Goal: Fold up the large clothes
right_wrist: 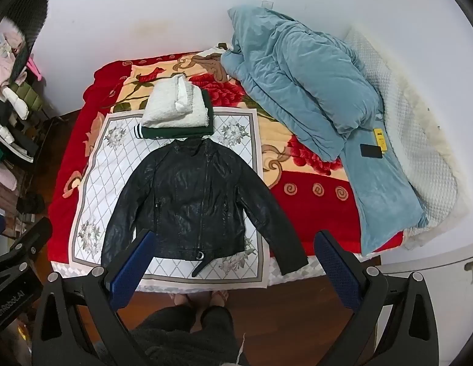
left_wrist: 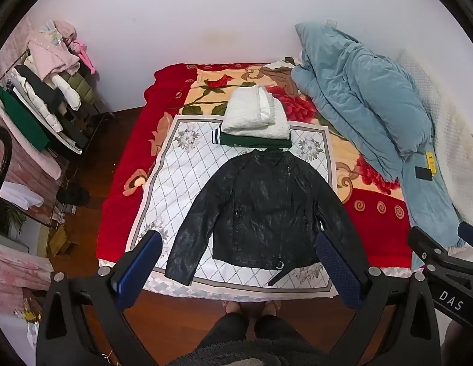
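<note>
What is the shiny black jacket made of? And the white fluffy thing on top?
The black zip-up jacket looks like leather or faux leather: glossy, with crinkly highlights. The folded white garment looks like fleece or terry: matte, nubbly, thick. I can't tell exactly.

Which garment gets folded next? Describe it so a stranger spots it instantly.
On the bed lies a white diamond-patterned cloth. Spread flat on it, sleeves out, is the black leather jacket, the only unfolded garment, just below the folded white and green stack.
</note>
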A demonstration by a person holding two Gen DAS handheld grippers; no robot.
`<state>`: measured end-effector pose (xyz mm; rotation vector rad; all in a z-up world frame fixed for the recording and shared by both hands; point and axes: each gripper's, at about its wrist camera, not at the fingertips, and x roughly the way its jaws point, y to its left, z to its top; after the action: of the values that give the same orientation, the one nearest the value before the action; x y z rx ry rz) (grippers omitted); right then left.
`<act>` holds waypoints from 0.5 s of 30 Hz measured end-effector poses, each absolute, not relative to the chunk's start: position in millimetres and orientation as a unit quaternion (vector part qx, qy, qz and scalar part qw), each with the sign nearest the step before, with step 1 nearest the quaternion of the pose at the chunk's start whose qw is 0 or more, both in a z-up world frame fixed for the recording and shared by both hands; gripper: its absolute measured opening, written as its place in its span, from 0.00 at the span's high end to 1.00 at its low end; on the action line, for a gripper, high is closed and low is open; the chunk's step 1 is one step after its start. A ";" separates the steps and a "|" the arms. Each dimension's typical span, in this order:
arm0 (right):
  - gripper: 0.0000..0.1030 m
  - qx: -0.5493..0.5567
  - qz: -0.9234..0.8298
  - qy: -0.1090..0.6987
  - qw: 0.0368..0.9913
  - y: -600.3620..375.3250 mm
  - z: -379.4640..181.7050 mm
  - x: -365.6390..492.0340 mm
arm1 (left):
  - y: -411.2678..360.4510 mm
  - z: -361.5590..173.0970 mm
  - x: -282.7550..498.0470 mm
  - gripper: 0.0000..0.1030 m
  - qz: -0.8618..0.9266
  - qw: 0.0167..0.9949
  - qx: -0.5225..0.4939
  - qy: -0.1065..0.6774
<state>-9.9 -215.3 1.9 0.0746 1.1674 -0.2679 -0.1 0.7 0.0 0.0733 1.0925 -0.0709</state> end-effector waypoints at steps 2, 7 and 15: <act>0.00 0.036 -0.125 0.548 0.827 -215.0 1.8 -10.7 | 0.3 -0.3 0.2 0.00 -0.033 0.852 0.038 0.520; 0.00 0.035 -0.126 0.546 0.828 -214.2 3.2 -14.0 | 0.1 -0.5 0.2 0.00 -0.031 0.853 0.041 0.520; 0.00 0.033 -0.128 0.549 0.826 -214.6 1.9 -14.9 | 0.4 -0.6 0.5 0.00 -0.032 0.853 0.039 0.520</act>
<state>-14.9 -214.6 1.9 0.0692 1.1657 -0.2717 0.5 0.4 -0.6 0.0828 1.0940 -0.0670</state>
